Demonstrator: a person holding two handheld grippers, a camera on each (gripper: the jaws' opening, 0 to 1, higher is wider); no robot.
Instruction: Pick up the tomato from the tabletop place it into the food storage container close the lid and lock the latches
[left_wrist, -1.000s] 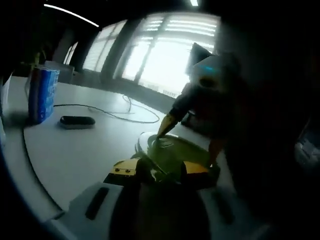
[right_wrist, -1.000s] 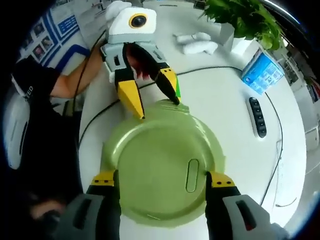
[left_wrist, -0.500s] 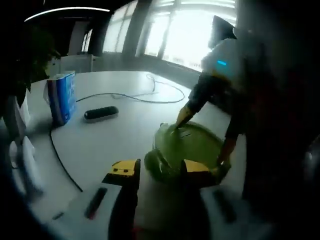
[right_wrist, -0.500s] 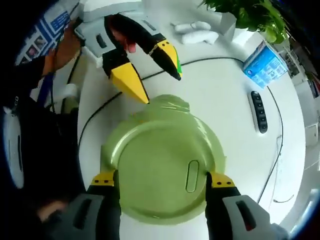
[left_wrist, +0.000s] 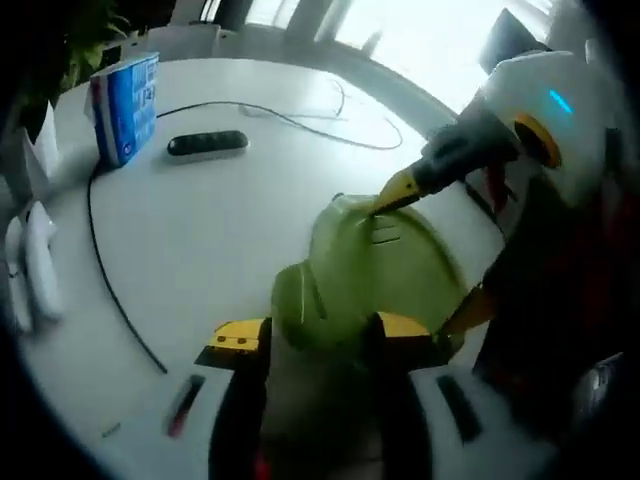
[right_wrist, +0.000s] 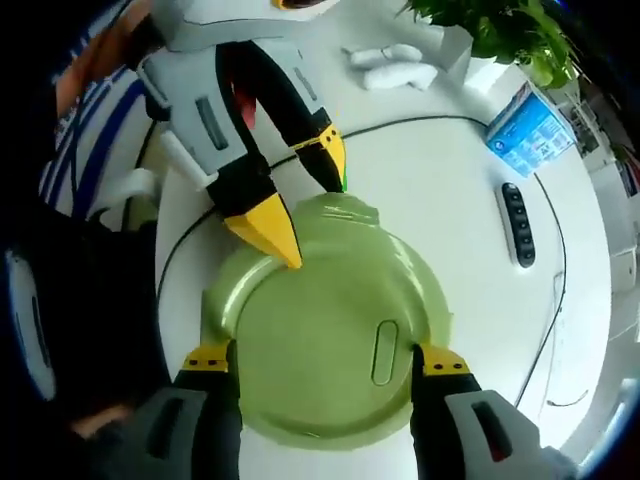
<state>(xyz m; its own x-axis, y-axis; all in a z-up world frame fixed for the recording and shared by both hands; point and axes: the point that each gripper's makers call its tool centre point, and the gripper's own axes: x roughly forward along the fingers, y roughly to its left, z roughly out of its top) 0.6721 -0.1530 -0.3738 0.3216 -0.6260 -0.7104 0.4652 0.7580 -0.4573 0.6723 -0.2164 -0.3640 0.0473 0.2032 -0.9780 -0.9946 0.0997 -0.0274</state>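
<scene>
Right gripper view looks down on the round green food storage container (right_wrist: 325, 330), its lid on, sitting on the white tabletop (right_wrist: 450, 210). The right gripper (right_wrist: 320, 365) has its jaws spread wide on either side of the container's near rim, apparently touching the sides. From the far left the left gripper (right_wrist: 308, 208) reaches in with its jaws parted, one yellow tip on the lid's far-left edge, the other beside the latch tab (right_wrist: 350, 210) on the far side. A black remote (right_wrist: 515, 232) lies to the right with a blue packet (right_wrist: 530, 128) beyond it, and a black cable (right_wrist: 440, 125) curves across the tabletop near a green plant (right_wrist: 490, 35). Left gripper view shows the same container (left_wrist: 375, 270) from the other side, blurred, with the left gripper's jaws (left_wrist: 318, 335) at its near edge and the right gripper (left_wrist: 440, 240) straddling it. The tomato cannot be made out through the lid.
</scene>
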